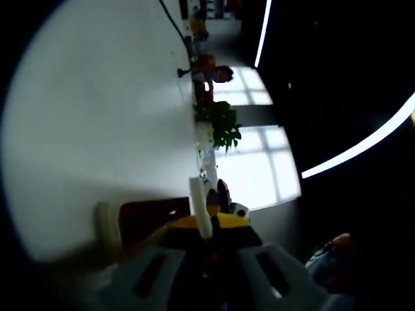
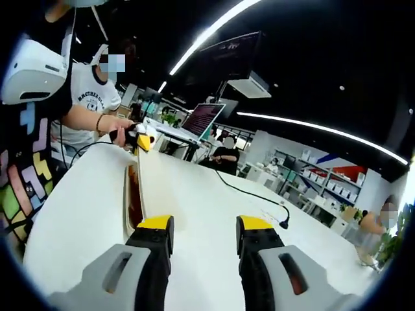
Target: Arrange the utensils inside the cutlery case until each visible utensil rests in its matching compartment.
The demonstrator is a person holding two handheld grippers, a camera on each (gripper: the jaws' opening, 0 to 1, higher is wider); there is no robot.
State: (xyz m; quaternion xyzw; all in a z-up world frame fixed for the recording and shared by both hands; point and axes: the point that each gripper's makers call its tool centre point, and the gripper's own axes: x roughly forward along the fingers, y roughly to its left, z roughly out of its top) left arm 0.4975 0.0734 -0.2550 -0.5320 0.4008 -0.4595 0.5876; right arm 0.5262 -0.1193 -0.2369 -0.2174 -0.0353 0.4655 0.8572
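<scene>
lying on the white tabletop (image 2: 207,214), the case (image 2: 133,194) is a long tray with a pale rim and a dark brown inside; in the right claw view it stretches away just left of the right claw (image 2: 203,234), its compartments too foreshortened to tell apart. in the left claw view a corner of the case (image 1: 139,217) sits just behind the claw, dark inside with a pale rounded edge.

the left claw (image 1: 206,228) is clenched on a thin white utensil (image 1: 200,207), which sticks out past the yellow tips; which kind of utensil it is cannot be told. the same left claw (image 2: 139,138) appears far off in the right claw view, above the far end of the case, in a person's hand (image 2: 120,126).

the right claw is released, its 2 yellow-tipped jaws well apart with bare tabletop between them.

a black cable (image 2: 249,191) runs across the tabletop to a plug. beyond it stand a laptop (image 2: 202,118) and shelves, with seated people behind. a green plant (image 1: 224,126) and bright windows show in the left claw view.
</scene>
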